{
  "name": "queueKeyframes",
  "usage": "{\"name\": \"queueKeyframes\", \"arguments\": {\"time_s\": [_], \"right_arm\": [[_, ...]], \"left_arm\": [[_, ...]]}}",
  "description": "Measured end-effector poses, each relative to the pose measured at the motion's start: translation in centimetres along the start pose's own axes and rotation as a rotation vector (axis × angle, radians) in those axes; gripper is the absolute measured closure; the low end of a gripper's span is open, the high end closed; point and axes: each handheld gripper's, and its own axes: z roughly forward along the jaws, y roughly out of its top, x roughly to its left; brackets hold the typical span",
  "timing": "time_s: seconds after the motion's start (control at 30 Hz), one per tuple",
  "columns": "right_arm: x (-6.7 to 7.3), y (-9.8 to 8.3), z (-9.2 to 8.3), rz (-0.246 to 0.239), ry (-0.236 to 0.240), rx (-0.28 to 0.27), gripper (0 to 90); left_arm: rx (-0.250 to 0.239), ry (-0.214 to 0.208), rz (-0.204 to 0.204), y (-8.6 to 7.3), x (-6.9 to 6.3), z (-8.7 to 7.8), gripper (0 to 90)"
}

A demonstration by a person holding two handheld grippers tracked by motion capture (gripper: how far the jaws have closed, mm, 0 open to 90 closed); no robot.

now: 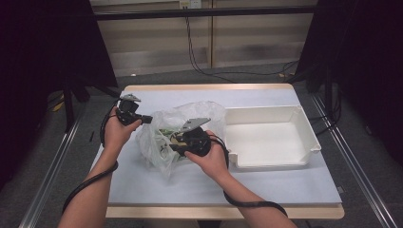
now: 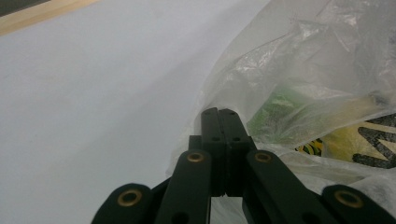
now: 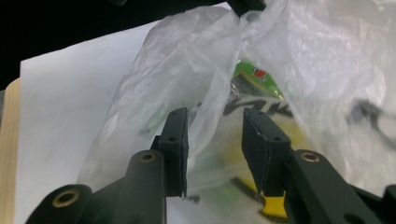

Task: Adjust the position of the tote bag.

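Your L tongs (image 2: pixel 219 116) clamped on clear plastic bag (image 1: pixel 164 128) edge, R tongs (image 3: pixel 215 140) apart w/ bag film between, white bin (image 1: pixel 304 137) just beside.

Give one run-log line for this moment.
left tongs: shut on bag | right tongs: open at bag | bin: empty

L gripper (image 2: pixel 218 114) rises from 6 o'clock, jaws pressed together, tips near centre frame. They pinch the edge of a clear plastic bag (image 2: pixel 299 60), which spreads from the tips toward 1–3 o'clock, crumpled & glossy. Thru the film at 3 o'clock: green packet (image 2: pixel 275 105), & at 4 o'clock a yellow packet w/ black lettering (image 2: pixel 355 142). Pale table surface (image 2: pixel 93 102) runs 7 to 12 o'clock; wooden edge strip (image 2: pixel 42 14) at 11 o'clock.
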Motion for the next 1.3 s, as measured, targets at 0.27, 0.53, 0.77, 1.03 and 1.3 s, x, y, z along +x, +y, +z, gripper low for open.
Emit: {"name": "queueKeyframes", "arguments": {"time_s": [0.27,0.53,0.77,1.03,1.3], "right_arm": [[-1.0,0.6,1.6,0.024,-0.052,0.016,53.1],[-1.7,0.4,1.8,0.056,-0.074,0.027,51.7],[-2.3,0.2,1.6,0.103,-0.051,0.028,56.3],[-2.6,0.1,1.4,0.159,0.005,0.011,74.4],[-3.0,-0.1,2.0,0.16,-0.024,0.036,77.1]], "left_arm": [[0.005,0.001,-0.007,-0.3,0.2,0.1,90.0],[0.018,0.001,-0.002,-0.3,0.1,-0.1,90.0],[0.018,0.003,0.017,-0.4,0.2,-0.3,90.0],[0.017,-0.005,0.024,-0.4,0.0,-0.4,90.0],[0.012,-0.012,0.027,-0.2,-0.2,-0.3,89.9]]}}
